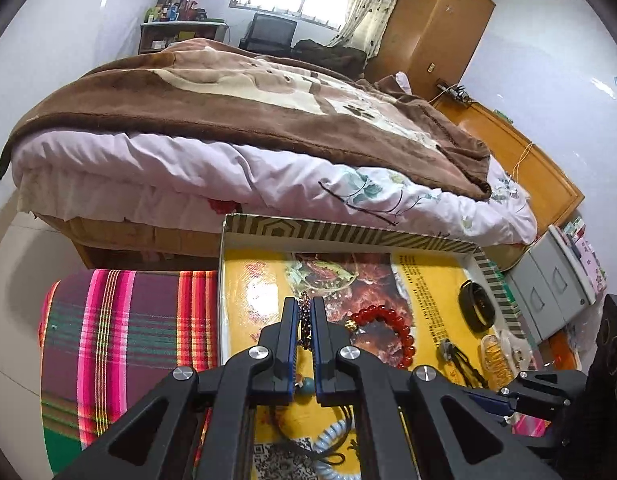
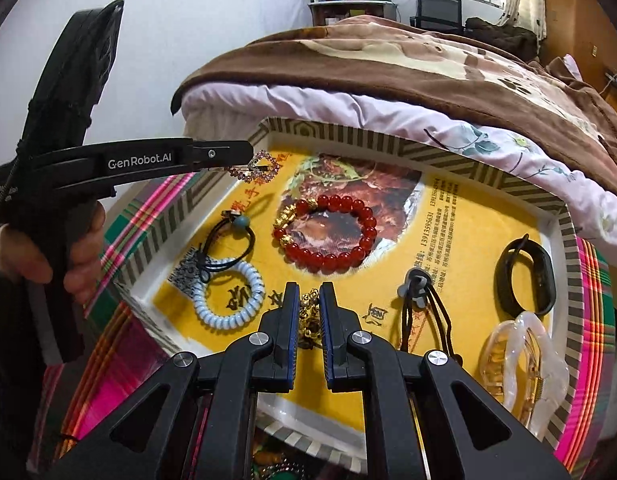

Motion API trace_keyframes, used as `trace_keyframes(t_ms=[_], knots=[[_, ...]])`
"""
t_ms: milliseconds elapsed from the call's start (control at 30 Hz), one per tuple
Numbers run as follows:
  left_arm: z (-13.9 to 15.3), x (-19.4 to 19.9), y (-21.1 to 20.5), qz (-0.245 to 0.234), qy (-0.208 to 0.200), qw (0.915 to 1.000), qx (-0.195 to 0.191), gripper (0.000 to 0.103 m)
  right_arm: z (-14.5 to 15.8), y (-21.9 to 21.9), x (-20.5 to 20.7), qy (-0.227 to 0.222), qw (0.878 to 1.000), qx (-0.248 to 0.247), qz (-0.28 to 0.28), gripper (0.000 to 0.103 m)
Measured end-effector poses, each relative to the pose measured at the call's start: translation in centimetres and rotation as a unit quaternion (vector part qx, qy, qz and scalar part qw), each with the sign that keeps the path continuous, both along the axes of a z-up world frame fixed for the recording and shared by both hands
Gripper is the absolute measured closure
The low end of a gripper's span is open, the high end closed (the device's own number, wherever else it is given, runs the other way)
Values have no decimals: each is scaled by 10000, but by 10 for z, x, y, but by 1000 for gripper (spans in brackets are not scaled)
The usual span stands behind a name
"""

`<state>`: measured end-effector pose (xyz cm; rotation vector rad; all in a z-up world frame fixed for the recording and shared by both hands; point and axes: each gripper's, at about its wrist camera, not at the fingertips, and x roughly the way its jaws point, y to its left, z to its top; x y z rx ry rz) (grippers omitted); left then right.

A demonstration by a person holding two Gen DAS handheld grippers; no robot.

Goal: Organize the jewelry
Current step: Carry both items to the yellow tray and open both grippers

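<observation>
Right wrist view: we hold our right gripper (image 2: 309,304) low over the near part of the shallow cardboard box lid (image 2: 566,236) with the striped rim and yellow printed lining, which we take as our landmark. Its jaws stand narrow, pinched on a small gold chain piece (image 2: 309,308) that shows between the blue pads. Across the lid's far left corner our left gripper (image 2: 244,151) reaches in from the side, a hand (image 2: 74,264) wrapped round its black handle. It is clamped on a sparkly pink and purple rhinestone hair clip (image 2: 255,167), which hangs in the air just above the lining.

On the lid's lining lie the other pieces. A red bead bracelet with gold charms (image 2: 326,234) sits at the middle. A pale blue spiral hair tie (image 2: 230,298) lies at the left, touching a black elastic tie with a teal bead (image 2: 232,228). A black cord tie with a grey bow (image 2: 418,286) lies right of centre, a black oval band (image 2: 524,276) by the right rim, and a translucent white claw clip (image 2: 520,364) at the near right corner.

The lid rests on a bright plaid cloth (image 2: 592,280), with a bed under a brown plush blanket (image 2: 408,60) beyond its far rim.

In the left wrist view, the same rhinestone clip (image 1: 304,320) shows as a dark beaded strip between our left gripper's (image 1: 304,304) close-set pads.
</observation>
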<state>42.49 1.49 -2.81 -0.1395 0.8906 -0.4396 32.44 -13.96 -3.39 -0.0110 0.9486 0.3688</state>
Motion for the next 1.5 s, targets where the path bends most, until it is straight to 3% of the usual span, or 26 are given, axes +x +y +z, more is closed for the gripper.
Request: trace_keyframes(t_ms=[267,567,667,800,933,1033,1167,1300,1500], knots=[[-11,4,-2,132,141,9994,294,97,-10,-2,5,129,9999,-41,-43,93],[-10,3,-6,155,165,9992,335,96,-12,-2,7,150,9998,-29,-106,93],[-9,3,-6,171,179,9991,351,87,-11,-4,7,165,9998,22,-141,92],[-5,-2,-4,156,144,9993,319,67,-9,-7,4,171,9996,108,-179,85],[4,-13,-2,190,79,9994,289,54,-3,-13,-3,144,9994,239,-220,70],[11,-24,-2,159,4,9994,310,47,3,-17,-11,88,9992,312,-244,65],[22,-42,-1,129,-74,9995,272,45,14,-26,-25,7,9987,394,-315,64],[34,-63,-1,144,-171,9995,235,33,26,-35,-44,-95,9979,508,-388,64],[50,-104,-7,-9,-268,9995,189,32,41,-49,-77,-234,9969,592,-459,64]])
